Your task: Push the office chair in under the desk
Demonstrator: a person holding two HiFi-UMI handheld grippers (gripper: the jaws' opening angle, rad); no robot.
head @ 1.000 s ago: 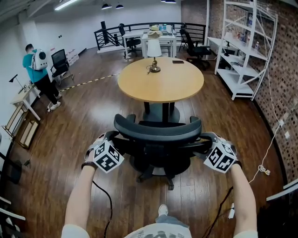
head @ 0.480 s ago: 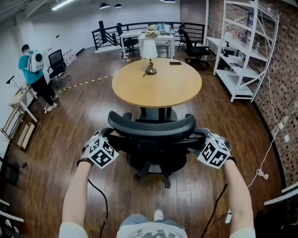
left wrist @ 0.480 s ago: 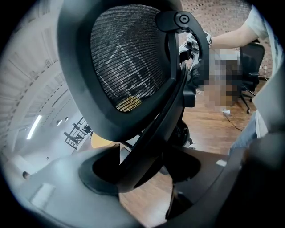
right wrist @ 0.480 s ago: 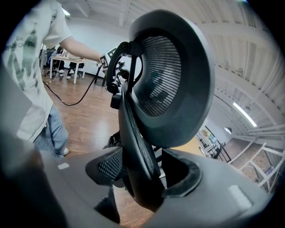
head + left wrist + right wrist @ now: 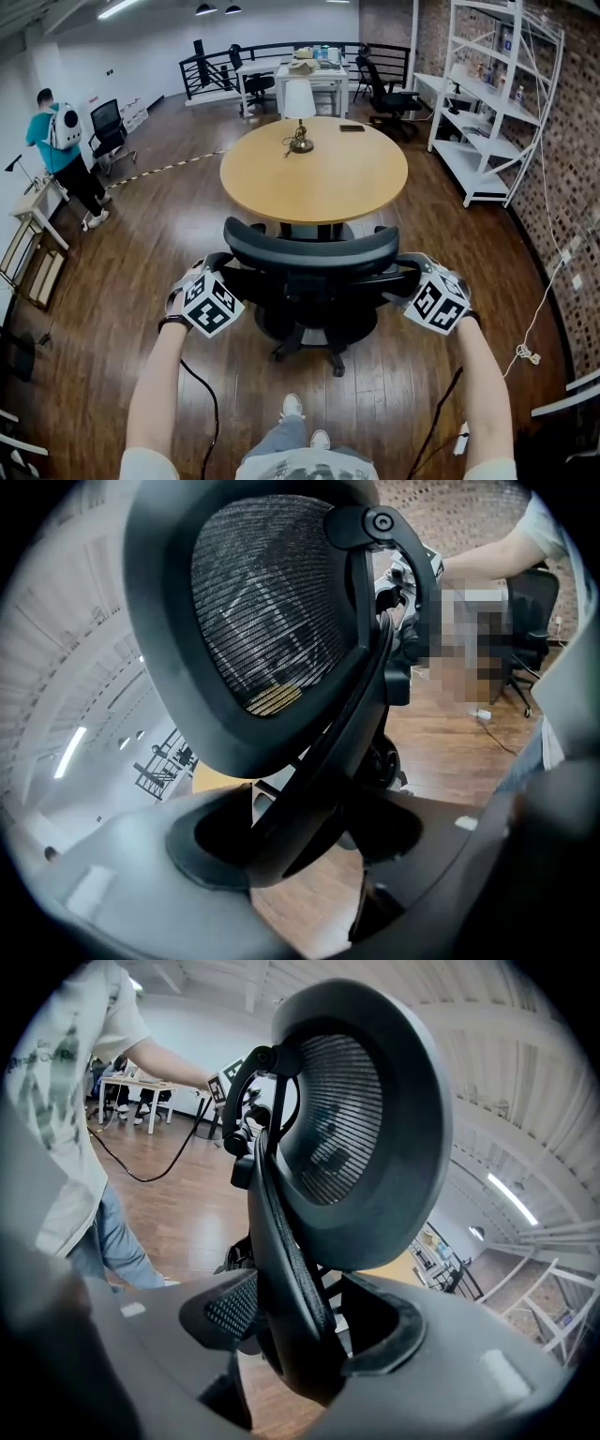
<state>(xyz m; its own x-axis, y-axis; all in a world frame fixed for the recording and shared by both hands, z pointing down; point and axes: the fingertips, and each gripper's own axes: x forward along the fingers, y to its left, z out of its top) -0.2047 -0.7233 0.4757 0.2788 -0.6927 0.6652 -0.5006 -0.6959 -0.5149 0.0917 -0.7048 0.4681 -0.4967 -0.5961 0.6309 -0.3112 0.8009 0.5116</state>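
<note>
The person's shoes (image 5: 305,422) are planted on the wooden floor (image 5: 141,253), both forearms stretched out ahead. The left gripper (image 5: 309,850) is clamped on the left edge of the office chair (image 5: 314,267). Its jaws stand wide, with the black back frame wedged between them and the mesh backrest rising just beyond. The right gripper (image 5: 300,1335) mirrors it on the right edge, jaws spread wide and closed on the thick rim of the back. Ahead of both pairs of jaws the chair faces away from the person, its five-star base on the boards below the jaws.

Just past the chair stands the round desk (image 5: 314,173), its near edge close to the top of the backrest. Whether the seat is already under the top I cannot tell. On the desk's far side are a small lamp (image 5: 299,112) and a flat dark item (image 5: 353,127). Farther off to the left stands a person with a backpack (image 5: 58,141), and white shelving (image 5: 487,103) lines the brick wall on the right.
</note>
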